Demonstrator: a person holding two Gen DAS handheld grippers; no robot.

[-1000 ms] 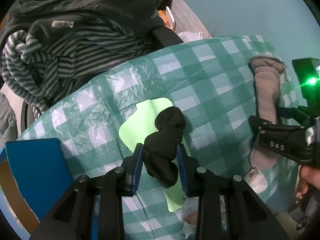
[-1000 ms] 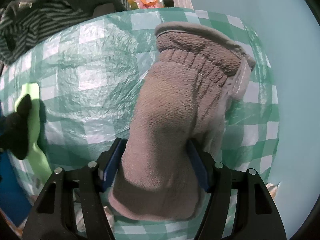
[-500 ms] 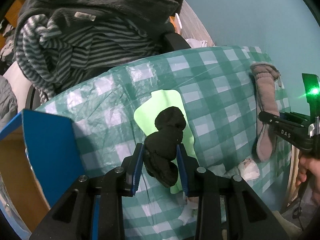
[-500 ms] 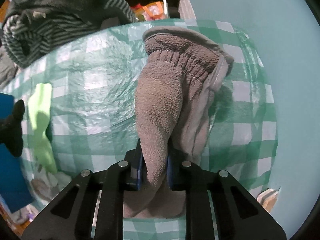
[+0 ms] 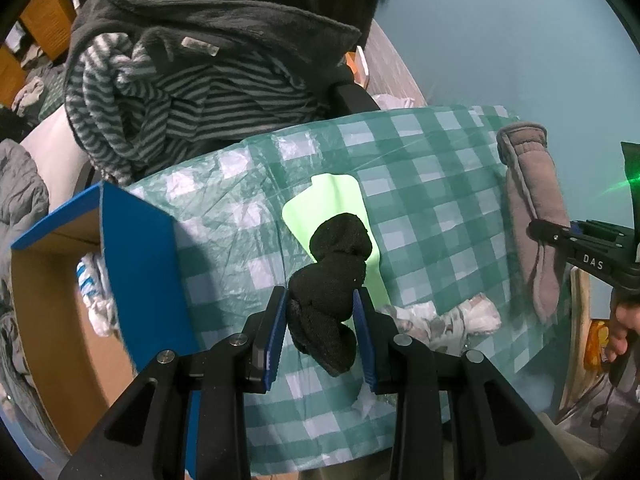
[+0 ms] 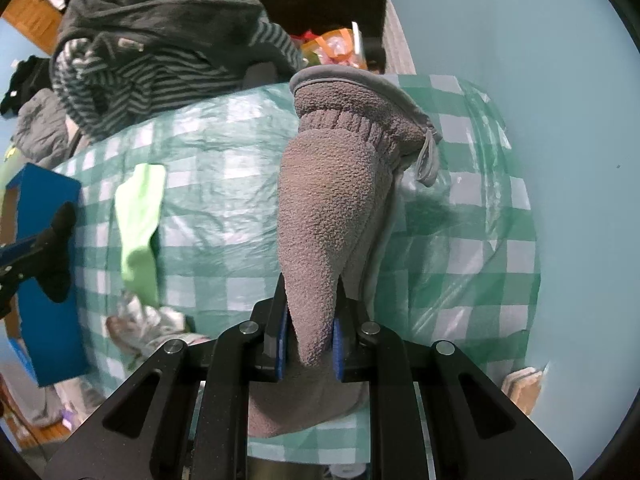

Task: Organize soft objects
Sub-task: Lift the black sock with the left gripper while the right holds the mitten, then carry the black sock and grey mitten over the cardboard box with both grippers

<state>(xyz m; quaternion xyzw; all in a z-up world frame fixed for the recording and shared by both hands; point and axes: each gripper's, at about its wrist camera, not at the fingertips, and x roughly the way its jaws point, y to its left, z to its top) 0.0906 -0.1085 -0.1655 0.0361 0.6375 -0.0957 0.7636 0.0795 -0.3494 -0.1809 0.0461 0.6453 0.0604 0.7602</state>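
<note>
Both hands are loaded now. The left gripper has its blue-padded fingers clenched on a knotted black sock, which hangs between them clear of the green-and-white checked plastic tabletop; just beyond the fingertips lies a flat lime-green cloth, not picked up. The right gripper is pinched tight on a fold of the grey fleece mitten, cuff dangling ahead of the fingers. An open blue-and-brown cardboard box sits left of the left fingers, probably where these soft things are headed, so lifting them clear makes sense. A striped garment heap stays beyond.
</note>
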